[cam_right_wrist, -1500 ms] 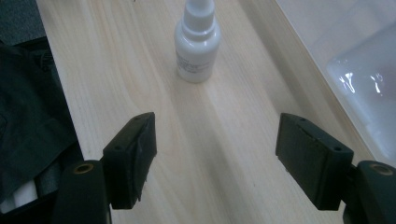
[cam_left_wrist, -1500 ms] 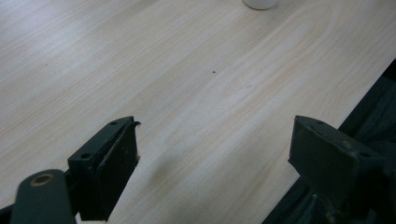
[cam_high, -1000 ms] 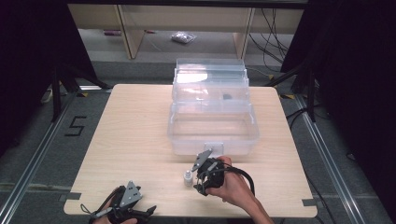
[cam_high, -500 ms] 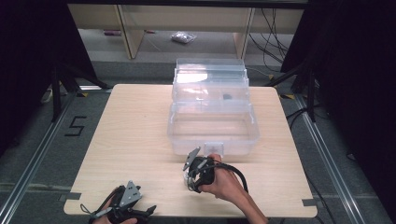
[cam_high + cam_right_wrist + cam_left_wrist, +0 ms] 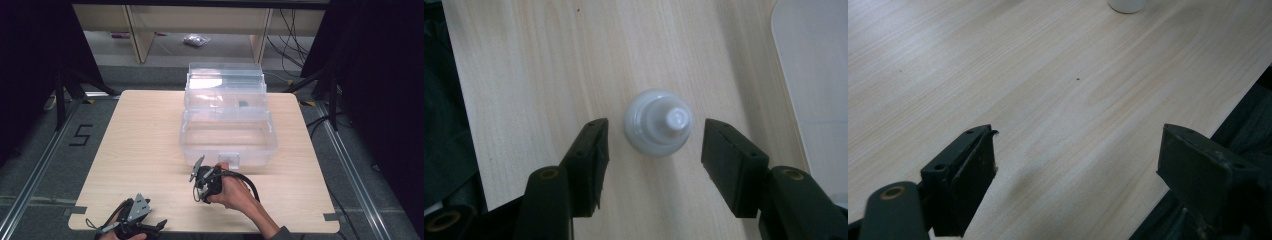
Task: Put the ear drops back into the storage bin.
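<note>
A small white bottle [image 5: 658, 122] with a nozzle cap stands upright on the wooden table [image 5: 140, 140]. In the right gripper view I look straight down on it. My right gripper [image 5: 654, 129] is open, pointing down, one jaw on each side of the bottle with a gap on both sides. In the high view the right gripper [image 5: 201, 186] hangs just in front of the clear plastic box [image 5: 227, 142]. My left gripper [image 5: 152, 227] rests open at the table's front left edge; its jaws [image 5: 1078, 150] hold nothing. The bottle's base [image 5: 1127, 5] shows at the top of the left gripper view.
The clear box's lid [image 5: 225, 80] stands open behind it, and a small dark item [image 5: 243, 104] lies in its upper tray. The box's pale wall [image 5: 814, 65] is close beside the bottle. The table's front edge [image 5: 1198, 135] runs next to the left gripper.
My right gripper has moved left across the table until it stands over the white bottle, which earlier stood free beside it. The left gripper has stayed put.
</note>
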